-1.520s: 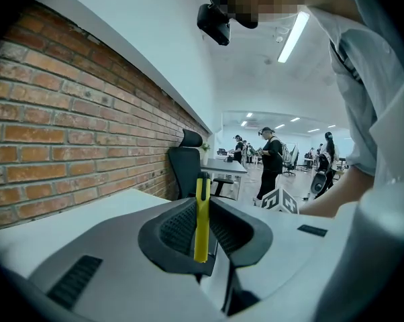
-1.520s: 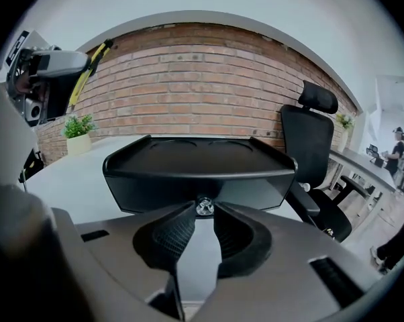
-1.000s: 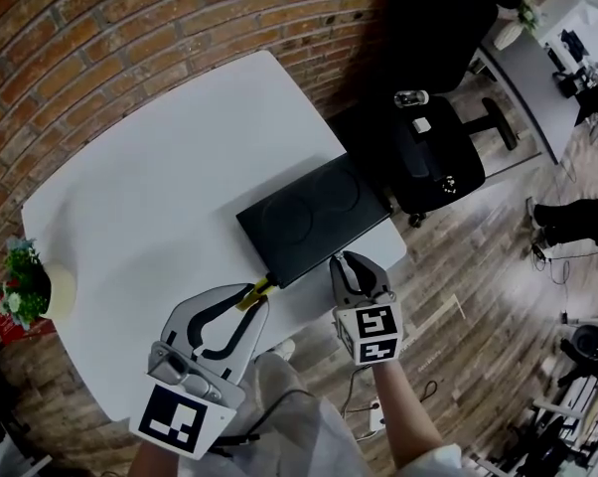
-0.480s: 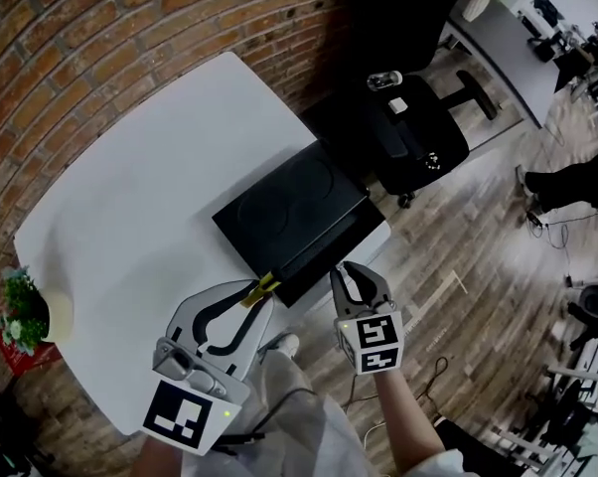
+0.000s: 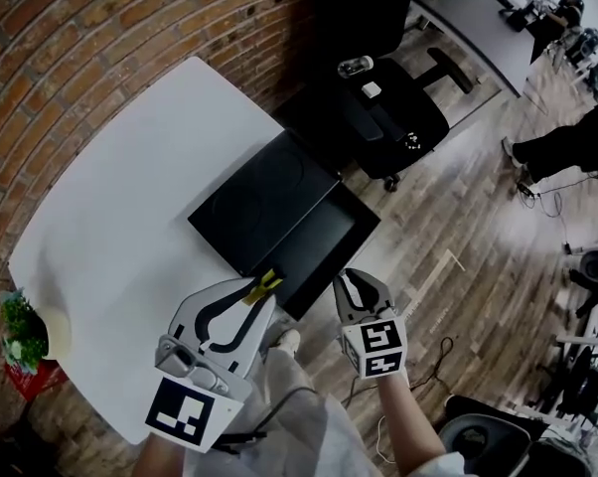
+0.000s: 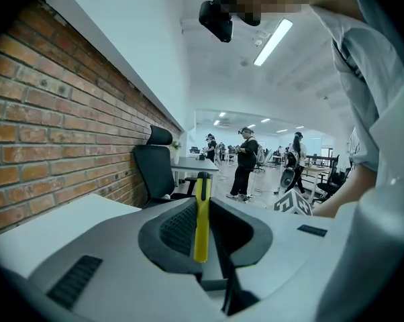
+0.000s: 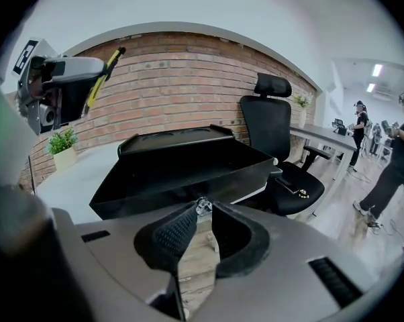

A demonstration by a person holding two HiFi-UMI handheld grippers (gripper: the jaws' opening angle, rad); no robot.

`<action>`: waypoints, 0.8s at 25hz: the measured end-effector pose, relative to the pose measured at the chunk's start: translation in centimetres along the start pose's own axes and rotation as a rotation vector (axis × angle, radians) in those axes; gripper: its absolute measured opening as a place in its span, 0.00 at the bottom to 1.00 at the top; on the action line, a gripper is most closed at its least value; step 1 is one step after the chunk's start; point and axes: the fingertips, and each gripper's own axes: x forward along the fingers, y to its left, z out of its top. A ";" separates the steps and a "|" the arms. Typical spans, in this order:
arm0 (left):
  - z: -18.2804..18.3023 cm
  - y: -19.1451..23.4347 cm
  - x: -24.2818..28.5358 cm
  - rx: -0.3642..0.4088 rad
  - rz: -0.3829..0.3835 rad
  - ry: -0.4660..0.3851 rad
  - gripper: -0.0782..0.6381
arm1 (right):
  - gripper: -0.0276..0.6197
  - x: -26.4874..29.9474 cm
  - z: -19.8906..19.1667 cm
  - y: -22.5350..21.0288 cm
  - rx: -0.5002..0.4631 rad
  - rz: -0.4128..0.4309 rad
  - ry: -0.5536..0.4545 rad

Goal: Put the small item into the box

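A black box [image 5: 262,198] lies on the white table [image 5: 120,227] at its near edge. Its drawer [image 5: 331,247] stands pulled out over the floor, open and dark inside. My right gripper [image 5: 348,280] is at the drawer's front, shut on a small shiny knob [image 7: 201,206]; the drawer [image 7: 188,170] fills the right gripper view. My left gripper [image 5: 260,291] hovers just left of the drawer, shut on a slim yellow item [image 5: 263,287]. In the left gripper view the yellow item [image 6: 201,215] stands upright between the pads, its dark tip poking out beyond them.
A black office chair [image 5: 393,117] stands right behind the box, off the table's far side. A potted plant [image 5: 23,328] sits at the table's left corner. Brick wall [image 5: 100,38] runs behind the table. Wooden floor [image 5: 458,266] lies to the right, with people further off.
The box's drawer has slid out toward me with my right gripper at its front. My left gripper still holds the yellow item beside it.
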 end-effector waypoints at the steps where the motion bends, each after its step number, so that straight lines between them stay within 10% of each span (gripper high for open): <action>1: 0.1 -0.1 0.1 0.001 -0.002 0.000 0.20 | 0.18 0.0 -0.1 -0.1 0.004 -0.005 0.000; 20: 6.8 -1.1 -1.5 0.022 -0.020 -0.110 0.20 | 0.16 -10.8 10.5 -2.2 -0.037 -0.245 -0.262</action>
